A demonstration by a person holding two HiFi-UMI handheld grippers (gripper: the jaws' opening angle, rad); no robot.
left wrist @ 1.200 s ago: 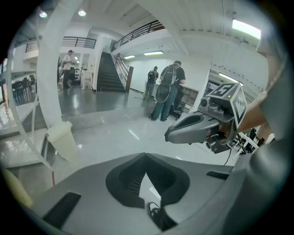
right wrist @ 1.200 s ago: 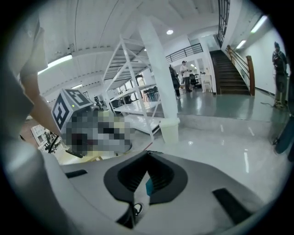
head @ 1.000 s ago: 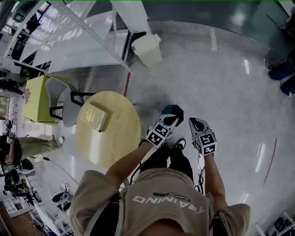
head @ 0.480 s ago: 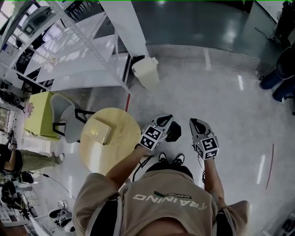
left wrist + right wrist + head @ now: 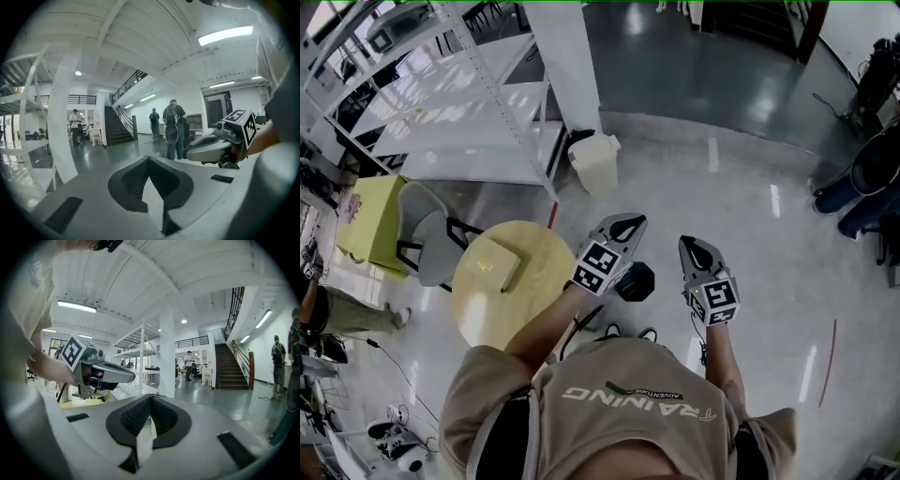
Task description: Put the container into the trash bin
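Two grippers are held side by side in front of the person, both pointing almost level. The left gripper [image 5: 149,161] has its jaws pressed together with nothing between them. The right gripper [image 5: 151,399] is closed and empty in the same way.

Each gripper view catches the other gripper beside it, with its marker cube. The left gripper view looks further to a dark staircase [image 5: 115,125] and to standing people [image 5: 173,124] with backpacks. The right gripper view shows a white column [image 5: 167,357] in front of the same hall.

Only the head view shows the things of the task. The container [image 5: 494,263], a pale flat box, lies on a round wooden table [image 5: 525,292] on the left of the left gripper, apart from both tools. The trash bin [image 5: 593,161], cream with a lid, stands on the shiny floor [image 5: 712,187] beyond the table, at the foot of a white shelving rack [image 5: 459,103]. A grey chair [image 5: 431,239] stands just beside the table on its far left.
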